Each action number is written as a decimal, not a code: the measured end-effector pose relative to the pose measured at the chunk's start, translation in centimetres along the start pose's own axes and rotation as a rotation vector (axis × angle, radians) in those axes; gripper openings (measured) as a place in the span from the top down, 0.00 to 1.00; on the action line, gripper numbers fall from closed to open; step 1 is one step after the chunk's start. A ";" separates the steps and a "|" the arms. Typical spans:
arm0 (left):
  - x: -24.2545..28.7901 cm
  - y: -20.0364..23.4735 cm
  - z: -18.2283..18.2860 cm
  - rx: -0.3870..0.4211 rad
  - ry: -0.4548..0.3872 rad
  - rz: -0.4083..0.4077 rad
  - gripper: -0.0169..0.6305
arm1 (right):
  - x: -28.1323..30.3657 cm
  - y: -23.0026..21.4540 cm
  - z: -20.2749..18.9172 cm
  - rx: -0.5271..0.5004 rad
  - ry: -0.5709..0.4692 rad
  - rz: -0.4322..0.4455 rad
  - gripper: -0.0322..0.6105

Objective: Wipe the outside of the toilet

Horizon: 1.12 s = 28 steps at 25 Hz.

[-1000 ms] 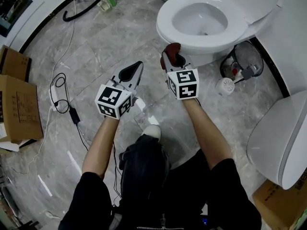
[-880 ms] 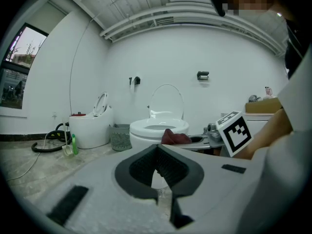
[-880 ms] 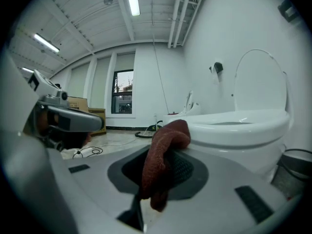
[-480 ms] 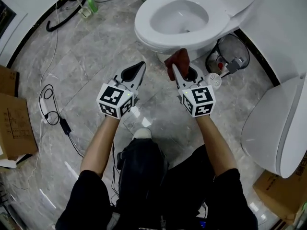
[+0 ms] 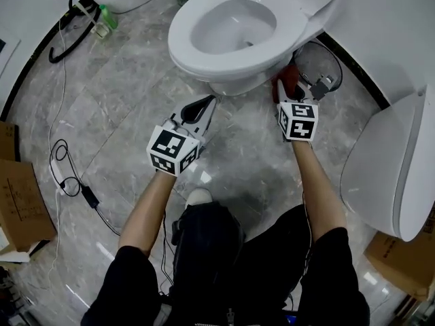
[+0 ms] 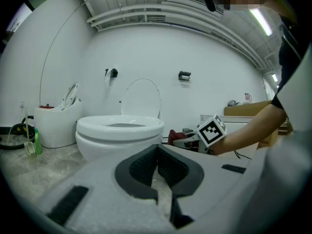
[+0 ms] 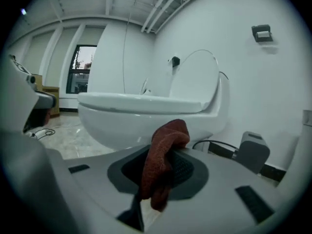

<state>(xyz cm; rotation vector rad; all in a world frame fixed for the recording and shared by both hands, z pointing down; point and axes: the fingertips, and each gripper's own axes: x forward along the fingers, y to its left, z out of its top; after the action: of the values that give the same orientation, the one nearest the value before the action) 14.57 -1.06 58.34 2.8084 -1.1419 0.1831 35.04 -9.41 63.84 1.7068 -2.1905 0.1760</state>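
Right tongs (image 5: 283, 90) clamp my dark red cloth (image 7: 163, 162) beside the white ceramic toilet (image 5: 204, 63) — my left tongs (image 5: 205, 106) clenched, empty.

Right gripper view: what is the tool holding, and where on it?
A red cloth, pinched at a bunched fold by the right tool; left tool empty.
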 end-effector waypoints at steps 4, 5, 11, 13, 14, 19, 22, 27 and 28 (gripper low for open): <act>-0.2 0.5 -0.6 -0.016 0.010 0.008 0.96 | 3.4 -2.2 -0.5 -0.009 0.043 -0.043 0.82; -0.4 0.8 -0.8 -0.017 0.012 0.011 0.96 | 4.1 -2.5 -0.4 -0.014 0.050 -0.046 0.82; -2.6 3.1 -1.8 -0.013 0.040 0.050 0.96 | 5.2 -1.6 -0.4 -0.056 0.046 -0.015 0.82; -3.1 3.7 -2.2 -0.020 0.040 0.062 0.96 | 5.1 -0.5 -0.7 -0.086 0.048 -0.013 0.82; -3.3 3.9 -2.3 -0.025 0.039 0.067 0.96 | 5.0 0.2 -0.8 -0.095 0.049 -0.016 0.82; -3.9 4.1 -2.8 -0.047 0.030 0.082 0.96 | 3.8 4.0 -0.8 -0.071 0.025 0.002 0.81; -4.4 4.4 -3.3 -0.051 0.034 0.092 0.96 | 2.9 7.0 -0.6 -0.082 -0.001 0.042 0.82; -5.2 5.4 -3.8 -0.065 0.030 0.120 0.96 | 1.9 11.0 0.2 -0.043 -0.035 0.088 0.82; -5.4 5.7 -3.9 -0.066 0.030 0.125 0.96 | 1.8 11.6 0.4 -0.034 -0.040 0.091 0.81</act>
<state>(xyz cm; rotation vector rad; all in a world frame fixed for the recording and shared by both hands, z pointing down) 6.51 -0.87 61.68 2.6700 -1.2922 0.1938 23.51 -8.12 65.51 1.6073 -2.2891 0.1282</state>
